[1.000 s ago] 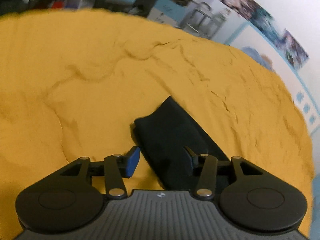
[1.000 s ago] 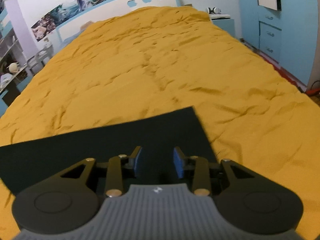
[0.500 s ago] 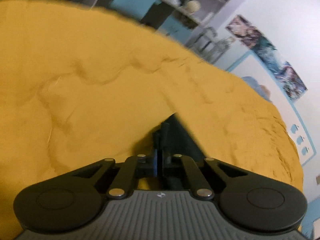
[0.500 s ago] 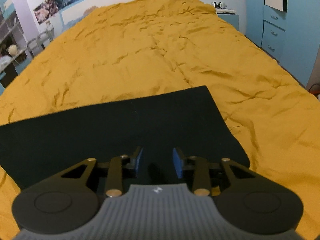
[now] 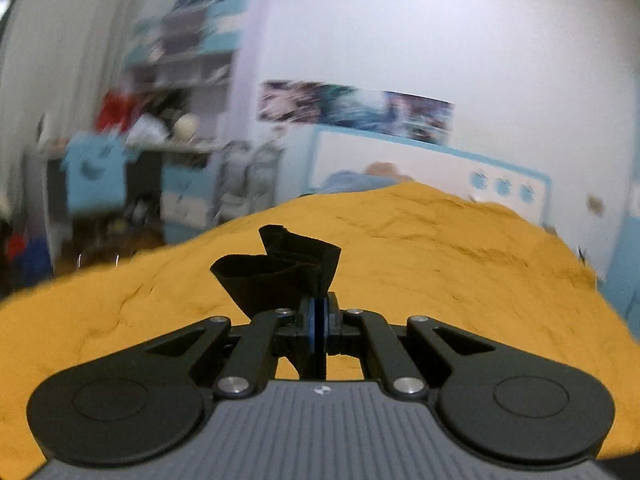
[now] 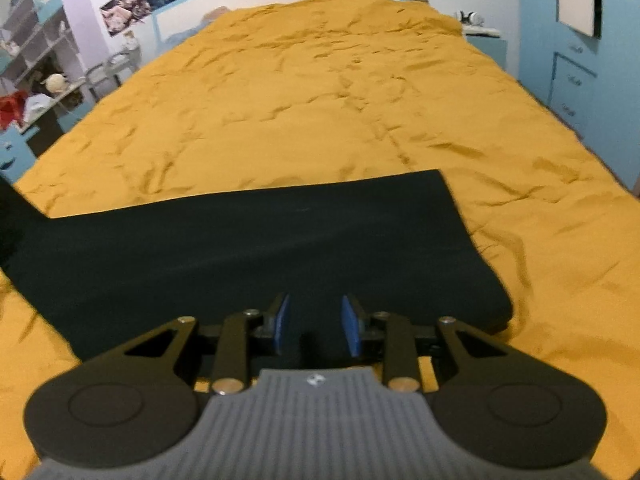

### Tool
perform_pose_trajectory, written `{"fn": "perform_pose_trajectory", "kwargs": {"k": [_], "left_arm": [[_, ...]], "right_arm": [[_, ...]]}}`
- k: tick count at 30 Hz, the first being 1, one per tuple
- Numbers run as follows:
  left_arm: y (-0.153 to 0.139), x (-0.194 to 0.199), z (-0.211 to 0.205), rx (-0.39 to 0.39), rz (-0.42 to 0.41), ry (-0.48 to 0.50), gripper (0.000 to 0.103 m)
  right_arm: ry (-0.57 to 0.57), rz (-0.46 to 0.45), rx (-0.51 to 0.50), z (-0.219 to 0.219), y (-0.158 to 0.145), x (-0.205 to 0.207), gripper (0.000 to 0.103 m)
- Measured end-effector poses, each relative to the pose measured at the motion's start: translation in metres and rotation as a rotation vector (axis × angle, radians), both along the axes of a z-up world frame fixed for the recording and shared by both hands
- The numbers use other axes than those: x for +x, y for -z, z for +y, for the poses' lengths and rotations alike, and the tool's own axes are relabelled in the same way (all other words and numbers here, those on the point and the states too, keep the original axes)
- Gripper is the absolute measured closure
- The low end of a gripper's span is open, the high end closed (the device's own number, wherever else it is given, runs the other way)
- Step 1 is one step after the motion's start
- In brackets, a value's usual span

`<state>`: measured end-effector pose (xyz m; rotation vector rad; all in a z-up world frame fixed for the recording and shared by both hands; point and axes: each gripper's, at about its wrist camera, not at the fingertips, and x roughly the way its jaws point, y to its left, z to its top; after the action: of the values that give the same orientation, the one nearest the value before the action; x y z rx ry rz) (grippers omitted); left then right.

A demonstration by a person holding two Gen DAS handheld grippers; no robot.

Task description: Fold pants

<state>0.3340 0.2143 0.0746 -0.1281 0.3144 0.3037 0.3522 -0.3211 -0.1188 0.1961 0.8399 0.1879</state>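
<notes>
**Lifting one end of the black pants off the yellow bed**

Running crosswise in the right wrist view, the black pants [image 6: 256,248] lie as a long flat band on the bed [image 6: 320,92], their long axis going from the left edge of the picture to a squared-off end at the right. That right end has a straight far edge and a softly rounded near corner. At the far left a strip of the same dark cloth rises up and out of the picture.

The right gripper [image 6: 314,326] sits over the near edge of the band, towards its right half. Its blue pads [image 6: 282,322] stand apart with dark cloth showing between them; whether they press on the fabric cannot be told. Its jaws have just been closing a little.

In the left wrist view the left gripper [image 5: 318,326] is clamped tight on the pants [image 5: 280,276]: the blue pads meet with a thin layer of black cloth pinched between them. The held end stands up above the fingertips in loose, curled folds, clear of the bedspread behind it.

The pants look matte, smooth and evenly dark, with no seams readable. The bedspread is mustard yellow, soft and heavily creased in shallow wrinkles. The room beyond the left gripper is smeared with blur.
</notes>
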Motion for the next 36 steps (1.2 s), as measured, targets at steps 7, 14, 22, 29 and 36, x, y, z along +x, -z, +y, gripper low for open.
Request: {"fn": "perform_pose_trajectory", "kwargs": {"k": [7,14,22,29,36], "left_arm": [[0.035,0.026,-0.160,0.281,0.087,0.179,0.100],[0.154,0.020,-0.272,0.505,0.317,0.455,0.099],[0.205,0.011,-0.276,0.305,0.556,0.686,0.089],[0.189,0.014,-0.251,-0.001,0.573,0.759,0.086],[0.153,0.015,-0.212,-0.015,0.505,0.571,0.082]], "right_arm": [[-0.036,-0.013,0.119,0.008,-0.002,-0.012,0.077],[-0.081,0.011,0.179,0.017,0.003,-0.021,0.077],[-0.161,0.029,0.203,0.038,0.004,-0.024,0.077],[-0.215,0.036,0.252,0.065,-0.002,-0.008,0.072],[-0.222,0.152,0.456,0.100,0.006,0.048,0.058]]}}
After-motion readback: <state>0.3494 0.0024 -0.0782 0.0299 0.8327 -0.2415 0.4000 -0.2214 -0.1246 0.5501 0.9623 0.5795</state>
